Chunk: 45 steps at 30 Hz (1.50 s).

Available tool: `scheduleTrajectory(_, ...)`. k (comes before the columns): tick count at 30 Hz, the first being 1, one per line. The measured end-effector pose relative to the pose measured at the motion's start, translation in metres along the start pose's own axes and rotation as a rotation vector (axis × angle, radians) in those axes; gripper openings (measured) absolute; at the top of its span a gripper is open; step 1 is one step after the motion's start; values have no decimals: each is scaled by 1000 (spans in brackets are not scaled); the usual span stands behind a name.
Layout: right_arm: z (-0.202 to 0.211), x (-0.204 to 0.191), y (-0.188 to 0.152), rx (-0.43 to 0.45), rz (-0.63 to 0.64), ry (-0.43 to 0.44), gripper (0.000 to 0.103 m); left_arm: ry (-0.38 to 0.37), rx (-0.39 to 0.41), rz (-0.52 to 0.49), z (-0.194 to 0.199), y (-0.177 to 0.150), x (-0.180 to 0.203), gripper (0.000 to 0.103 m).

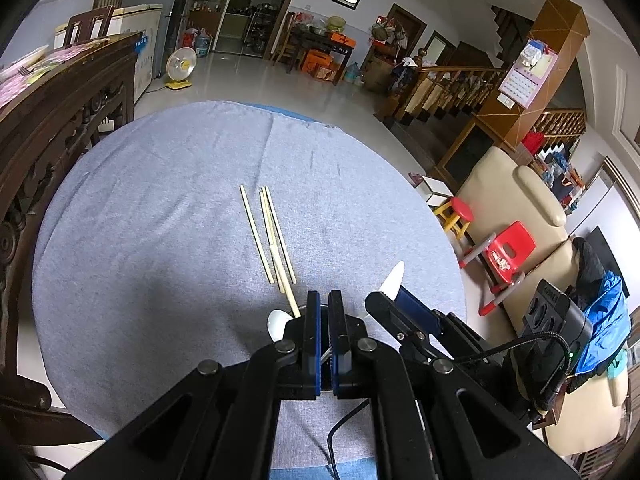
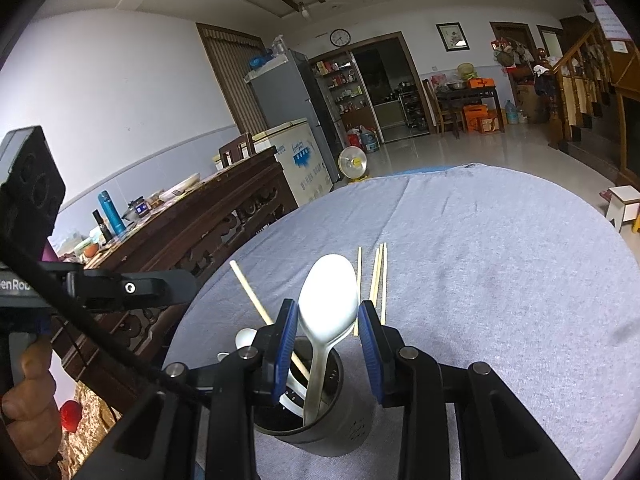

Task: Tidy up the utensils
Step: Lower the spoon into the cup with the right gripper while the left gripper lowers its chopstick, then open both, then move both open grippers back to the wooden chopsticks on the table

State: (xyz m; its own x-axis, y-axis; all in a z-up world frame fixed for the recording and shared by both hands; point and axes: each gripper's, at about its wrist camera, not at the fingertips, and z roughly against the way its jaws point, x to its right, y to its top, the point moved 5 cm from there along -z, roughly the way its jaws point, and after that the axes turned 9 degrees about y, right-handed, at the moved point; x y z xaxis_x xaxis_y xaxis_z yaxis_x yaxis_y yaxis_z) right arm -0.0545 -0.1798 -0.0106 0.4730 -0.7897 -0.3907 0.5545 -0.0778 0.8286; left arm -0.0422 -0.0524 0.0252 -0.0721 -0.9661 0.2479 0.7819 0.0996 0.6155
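Note:
A dark cylindrical utensil holder (image 2: 320, 420) stands on the blue-grey tablecloth. It holds white spoons (image 2: 329, 300) and one chopstick (image 2: 256, 300). Several loose bamboo chopsticks (image 1: 268, 232) lie on the cloth beyond it; they also show in the right wrist view (image 2: 378, 276). My left gripper (image 1: 323, 300) sits right over the holder, its jaws nearly closed with a narrow gap and nothing clearly between them. My right gripper (image 2: 328, 320) is open, its blue pads on either side of the big white spoon, not touching it. The right gripper shows in the left wrist view (image 1: 400, 304).
A carved dark wooden sideboard (image 2: 192, 224) stands along the table's left edge. Red stools (image 1: 508, 256) and a beige sofa (image 1: 520, 200) are to the right. The round table (image 1: 140, 200) stretches beyond the chopsticks.

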Motion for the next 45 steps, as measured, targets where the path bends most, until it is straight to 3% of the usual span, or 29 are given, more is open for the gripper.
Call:
scheduleTrajectory(21,3,-28,-8,-27,105,62,35,-8,35,23,13,4,-9,3)
scheduleTrajectory(24,6,-31,-9,-15,113,70,55,-10,38,24,14,4,-9,3)
scheduleTrajectory(29,19,-34,-1,34,95,82,56,-6,45,33,17,7,-13,3)
scheduleTrajectory(36,58,-7,26,126,-35,89,56,9,51,86,19,19,-35,4)
scheduleTrajectory(38,64,6,30,114,-69,83,58,19,41,110,16,21,-44,12)
scheduleTrajectory(40,67,19,31,88,-100,79,63,38,27,144,11,24,-56,56)
scheduleTrajectory(41,69,27,31,76,-108,69,63,49,29,161,9,26,-63,61)
scheduleTrajectory(45,68,59,30,7,-139,38,63,91,2,182,-5,30,-83,61)
